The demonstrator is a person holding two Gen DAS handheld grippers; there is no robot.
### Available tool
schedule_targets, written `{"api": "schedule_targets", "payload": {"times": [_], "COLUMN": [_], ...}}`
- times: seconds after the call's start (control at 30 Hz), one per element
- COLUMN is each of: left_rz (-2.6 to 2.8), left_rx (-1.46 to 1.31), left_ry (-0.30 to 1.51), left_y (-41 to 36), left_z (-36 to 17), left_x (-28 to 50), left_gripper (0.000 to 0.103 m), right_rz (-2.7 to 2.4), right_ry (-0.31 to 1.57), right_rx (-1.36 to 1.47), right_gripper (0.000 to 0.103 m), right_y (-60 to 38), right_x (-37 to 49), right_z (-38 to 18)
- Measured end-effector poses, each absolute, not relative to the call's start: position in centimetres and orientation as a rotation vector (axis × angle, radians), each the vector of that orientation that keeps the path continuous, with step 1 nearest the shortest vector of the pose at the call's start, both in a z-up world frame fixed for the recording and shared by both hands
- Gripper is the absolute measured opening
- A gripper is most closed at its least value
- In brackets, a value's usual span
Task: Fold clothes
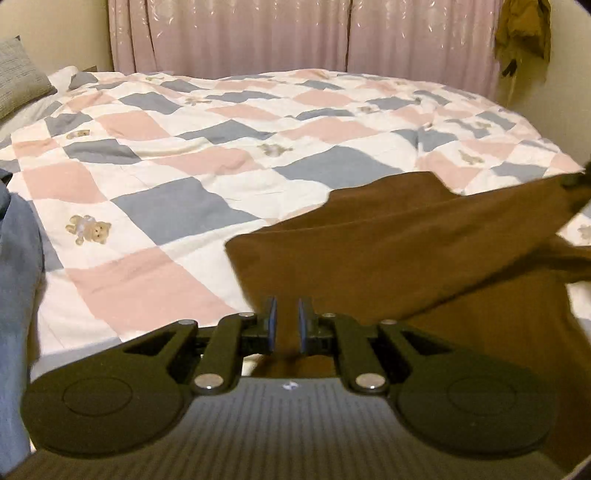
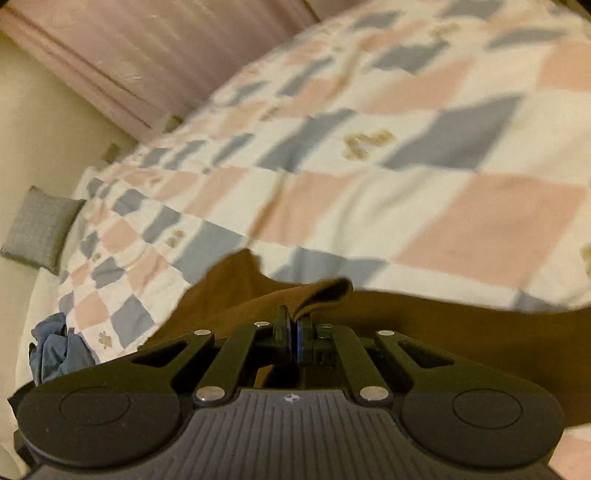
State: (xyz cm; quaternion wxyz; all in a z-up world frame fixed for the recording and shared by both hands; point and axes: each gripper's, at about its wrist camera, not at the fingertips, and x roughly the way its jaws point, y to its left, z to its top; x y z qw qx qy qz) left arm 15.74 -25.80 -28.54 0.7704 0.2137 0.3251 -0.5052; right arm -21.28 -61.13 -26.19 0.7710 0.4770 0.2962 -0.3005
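A brown garment [image 1: 406,251] lies spread on the checked quilt [image 1: 184,166], one part lifted toward the right edge of the left wrist view. My left gripper [image 1: 287,325] hovers at the garment's near left edge. Its blue-padded fingers [image 1: 272,325] stand a small gap apart, and brown cloth shows below the gap rather than pinched in it. In the right wrist view my right gripper [image 2: 293,332] is shut on a fold of the brown garment [image 2: 321,295], which sticks up between the pads. The rest of the cloth trails beneath and to the right.
A crumpled blue garment [image 1: 18,266] lies at the bed's left side, seen in the right wrist view as a blue garment [image 2: 55,347]. A grey pillow [image 2: 40,229] sits at the head. Pink curtains [image 1: 240,37] hang behind the bed, and an olive garment [image 1: 524,33] hangs at the far right.
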Motion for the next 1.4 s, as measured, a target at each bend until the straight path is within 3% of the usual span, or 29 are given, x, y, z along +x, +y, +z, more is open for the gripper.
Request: {"api": "schedule_targets", "payload": {"times": [0.53, 0.8, 0.87, 0.9, 0.93, 1.0, 1.17, 1.27, 1.3, 1.33, 1.4], "left_rz": [-1.164, -1.154, -1.157, -1.157, -1.158, -1.159, -1.205, -1.296, -1.334, -1.384, -1.487], "left_rx": [0.727, 0.623, 0.567, 0.541, 0.523, 0.488, 0.462, 0.446, 0.437, 0.425, 0.404], "left_ry": [0.681, 0.695, 0.720, 0.734, 0.750, 0.780, 0.813, 0.819, 0.818, 0.811, 0.782], "left_y": [-37.5, -35.4, -34.7, -34.3, -34.1, -33.7, -33.3, -34.5, -35.1, -36.0, -38.7], "left_z": [-37.0, -34.4, -33.6, -33.3, -33.1, -32.8, -32.3, -31.7, -31.5, -31.3, -30.8], "left_x": [21.3, 20.7, 20.4, 20.3, 20.1, 19.8, 18.1, 16.0, 15.2, 14.3, 12.3], "left_gripper": [0.011, 0.012, 0.012, 0.012, 0.012, 0.012, 0.012, 0.011, 0.011, 0.011, 0.011], "right_rz": [-0.792, -0.750, -0.731, -0.721, -0.711, -0.690, -0.652, -0.704, -0.692, -0.681, -0.677], "right_ry": [0.802, 0.868, 0.877, 0.881, 0.886, 0.893, 0.752, 0.709, 0.680, 0.651, 0.659], "right_rx": [1.071, 0.810, 0.737, 0.700, 0.664, 0.591, 0.776, 0.810, 0.817, 0.823, 0.816], "right_gripper": [0.003, 0.004, 0.010, 0.021, 0.049, 0.067, 0.063, 0.031, 0.013, 0.008, 0.008], "right_y": [-61.4, -55.6, -53.9, -53.1, -52.3, -50.6, -50.2, -51.2, -51.6, -51.9, -52.1], "right_x": [-21.7, -13.3, -11.0, -9.9, -8.7, -6.4, -11.2, -13.7, -14.1, -14.5, -14.3], "right_z": [-30.8, -29.4, -28.9, -28.6, -28.4, -27.8, -28.0, -28.5, -29.0, -29.4, -31.0]}}
